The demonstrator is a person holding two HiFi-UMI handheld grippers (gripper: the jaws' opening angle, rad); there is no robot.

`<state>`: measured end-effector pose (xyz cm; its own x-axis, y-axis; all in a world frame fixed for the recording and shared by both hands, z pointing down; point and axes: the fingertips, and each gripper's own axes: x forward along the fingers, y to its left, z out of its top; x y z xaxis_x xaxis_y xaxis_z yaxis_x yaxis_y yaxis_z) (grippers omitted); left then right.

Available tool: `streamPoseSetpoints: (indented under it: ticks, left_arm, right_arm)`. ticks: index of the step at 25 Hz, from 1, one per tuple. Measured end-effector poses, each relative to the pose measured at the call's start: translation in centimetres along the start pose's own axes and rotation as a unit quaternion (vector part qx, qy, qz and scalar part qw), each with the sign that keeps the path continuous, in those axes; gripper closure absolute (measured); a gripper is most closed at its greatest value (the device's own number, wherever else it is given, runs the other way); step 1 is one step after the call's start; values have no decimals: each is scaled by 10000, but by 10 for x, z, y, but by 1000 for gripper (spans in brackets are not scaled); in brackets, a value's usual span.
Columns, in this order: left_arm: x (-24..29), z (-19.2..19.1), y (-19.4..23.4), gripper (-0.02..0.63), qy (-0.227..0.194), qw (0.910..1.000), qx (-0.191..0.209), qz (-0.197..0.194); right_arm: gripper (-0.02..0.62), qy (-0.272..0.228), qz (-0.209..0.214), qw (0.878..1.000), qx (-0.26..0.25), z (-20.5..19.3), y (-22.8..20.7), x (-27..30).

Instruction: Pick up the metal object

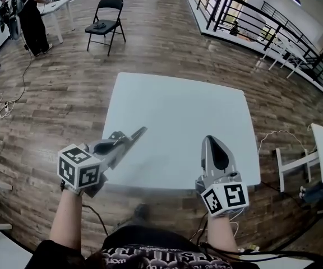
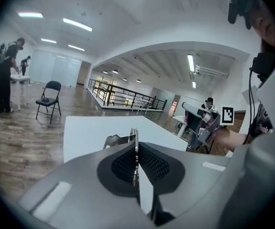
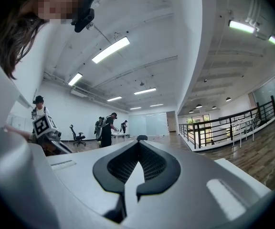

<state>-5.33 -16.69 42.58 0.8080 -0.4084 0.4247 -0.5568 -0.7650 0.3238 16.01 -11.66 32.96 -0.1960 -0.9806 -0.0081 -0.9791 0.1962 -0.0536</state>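
Over the table's [image 1: 178,116] near-left corner in the head view, the left gripper [image 1: 133,136] points to 1 o'clock, clamped on the metal object [image 1: 116,135]. A bit of the object sticks out at the jaws' 10 o'clock side. It looks lifted off the top, though contact can't be ruled out from this angle. The right gripper [image 1: 212,142] sits at the near-right edge pointing to 12, jaws together and empty. It's probably parked there to stay out of the left one's way. The rest of the tabletop is bare, so nothing blocks a lift. A folding chair [image 1: 106,18] stands at 11 o'clock on the floor, a person [image 1: 32,15] at 10 and a railing [image 1: 245,15] at 1, all well apart.

In the left gripper view, the pads of the left gripper [image 2: 136,142] pinch a thin metal object [image 2: 113,140] edge-on. A strip runs up between the pads and a lobe shows just left of them. The grip sits near the pad tips, likely because the piece is flat and thin. It could twist if swung fast. The table [image 2: 89,132] lies beyond, with the chair [image 2: 49,99] at 9 o'clock and the right gripper [image 2: 202,113] at 3.

In the right gripper view, the right gripper [image 3: 138,147] has its tips meeting with nothing between them. The left gripper's marker cube [image 3: 42,125] is at 9 o'clock, people [image 3: 106,130] are far off at 11, and the railing [image 3: 223,125] is at 3.
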Motion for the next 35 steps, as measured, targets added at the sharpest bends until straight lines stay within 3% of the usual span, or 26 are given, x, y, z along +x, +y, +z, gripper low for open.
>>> streamPoseSetpoints:
  ticks: [5,11,17,25,35]
  left_arm:
    - [-27,34,3,604,-566,9967,50,577]
    - [-62,61,0,604,-1265,9834,309,1266]
    - [-78,82,-18,604,-1620,9780,331,1274]
    - [-78,86,-22,604,-1613,9780,409,1257]
    - [-81,90,-24,604,-1658,9764,523,1282]
  right_arm:
    - [584,-51,52,10000,-26,5,5,2]
    - [584,-140,65,9999,-61,13,7,0]
    - [584,-157,77,9998,-75,14,6,0]
    - [584,-136,95,9999,-3,14,4,1]
    - [586,77,146,9993,-336,10,8,2]
